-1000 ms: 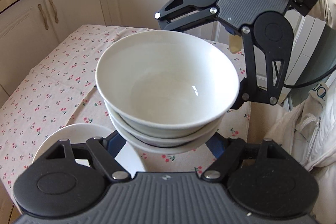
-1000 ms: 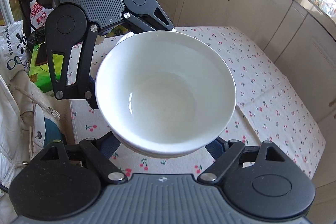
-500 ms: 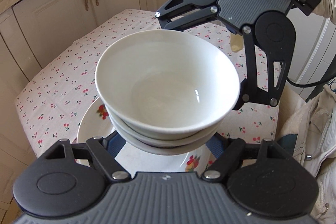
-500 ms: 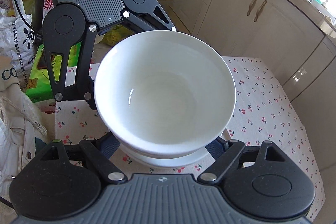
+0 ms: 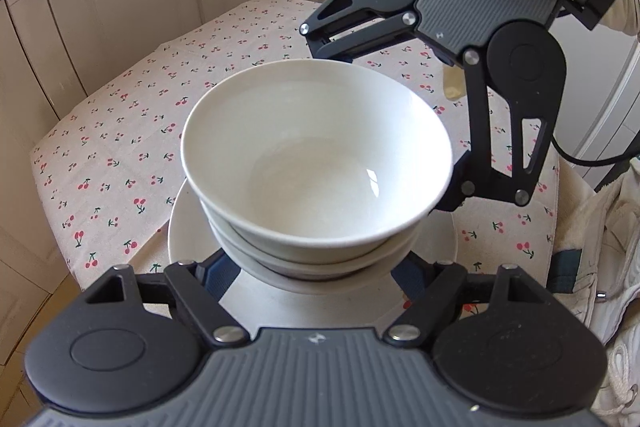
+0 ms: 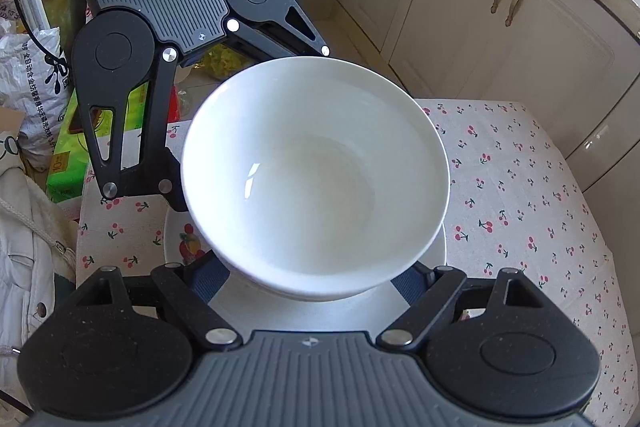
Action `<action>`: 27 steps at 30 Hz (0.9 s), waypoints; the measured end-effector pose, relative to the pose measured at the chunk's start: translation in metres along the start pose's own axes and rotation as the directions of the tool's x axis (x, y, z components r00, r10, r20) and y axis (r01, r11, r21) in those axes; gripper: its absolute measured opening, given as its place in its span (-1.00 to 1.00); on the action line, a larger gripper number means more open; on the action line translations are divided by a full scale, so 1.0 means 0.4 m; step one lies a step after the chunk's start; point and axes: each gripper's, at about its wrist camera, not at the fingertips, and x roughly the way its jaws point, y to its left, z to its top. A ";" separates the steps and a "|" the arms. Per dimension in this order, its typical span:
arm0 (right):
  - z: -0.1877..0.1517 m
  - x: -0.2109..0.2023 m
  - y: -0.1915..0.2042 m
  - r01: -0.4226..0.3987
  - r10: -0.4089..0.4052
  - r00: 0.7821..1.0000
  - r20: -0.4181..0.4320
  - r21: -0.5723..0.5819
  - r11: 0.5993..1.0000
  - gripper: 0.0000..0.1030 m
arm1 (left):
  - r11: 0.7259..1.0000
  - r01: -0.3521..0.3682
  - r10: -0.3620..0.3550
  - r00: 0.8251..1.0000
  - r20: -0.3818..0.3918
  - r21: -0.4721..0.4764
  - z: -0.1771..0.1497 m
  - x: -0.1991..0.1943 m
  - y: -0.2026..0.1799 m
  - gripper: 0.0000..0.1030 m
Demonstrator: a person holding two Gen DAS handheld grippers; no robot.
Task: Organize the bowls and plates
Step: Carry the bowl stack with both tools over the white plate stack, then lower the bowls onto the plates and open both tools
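1. While both grippers are bracketing it from opposite sides, a stack of two white bowls [image 5: 316,163] is sitting nested, top one deep & glossy inside, lower one's rim [image 5: 320,261] peeking out beneath.
2. The left gripper [image 5: 316,269] is reaching in w/ blue-padded fingers [image 5: 214,275] splayed either side of the stack's base; they're pressing up against the lower bowl, so it's clamping the stack.
3. The right gripper [image 6: 316,279] is doing likewise from the other side, its pads [image 6: 404,283] hugging the bowl stack [image 6: 316,171] low down; also clamped on it.
4. In the left wrist view, the right gripper [image 5: 396,131] is showing at the far side, linkage arms spreading round the bowls.
5. Directly under the stack, a white plate [image 5: 184,227] w/ fruit print is lying on the cherry-print tablecloth [image 5: 120,147]; can't tell if the bowls are touching the plate or hovering just above.
6. In the right wrist view, the plate [image 6: 180,239] is sitting near the cloth's [image 6: 520,187] edge, w/ cream cabinets [image 6: 500,7] behind & bags plus a green box [image 6: 66,155] on the floor side.
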 end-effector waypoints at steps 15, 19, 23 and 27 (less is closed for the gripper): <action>-0.003 0.026 -0.012 -0.001 0.002 1.000 -0.016 0.040 0.999 0.73 | 1.000 -0.015 0.015 1.000 0.014 0.014 -0.017 0.018 0.008 0.57; -0.007 0.020 -0.005 0.014 -0.014 1.000 -0.006 0.065 0.998 0.79 | 0.999 -0.034 0.034 0.999 0.037 0.000 -0.026 0.009 0.001 0.65; -0.015 -0.004 0.015 0.054 -0.054 0.999 0.002 0.075 0.996 0.97 | 0.995 -0.099 0.099 0.991 0.085 -0.004 -0.037 -0.027 -0.023 0.83; -0.029 -0.040 0.043 0.112 -0.112 0.994 -0.007 0.139 0.984 1.00 | 0.982 -0.187 0.189 0.976 0.111 -0.026 -0.053 -0.065 -0.062 0.89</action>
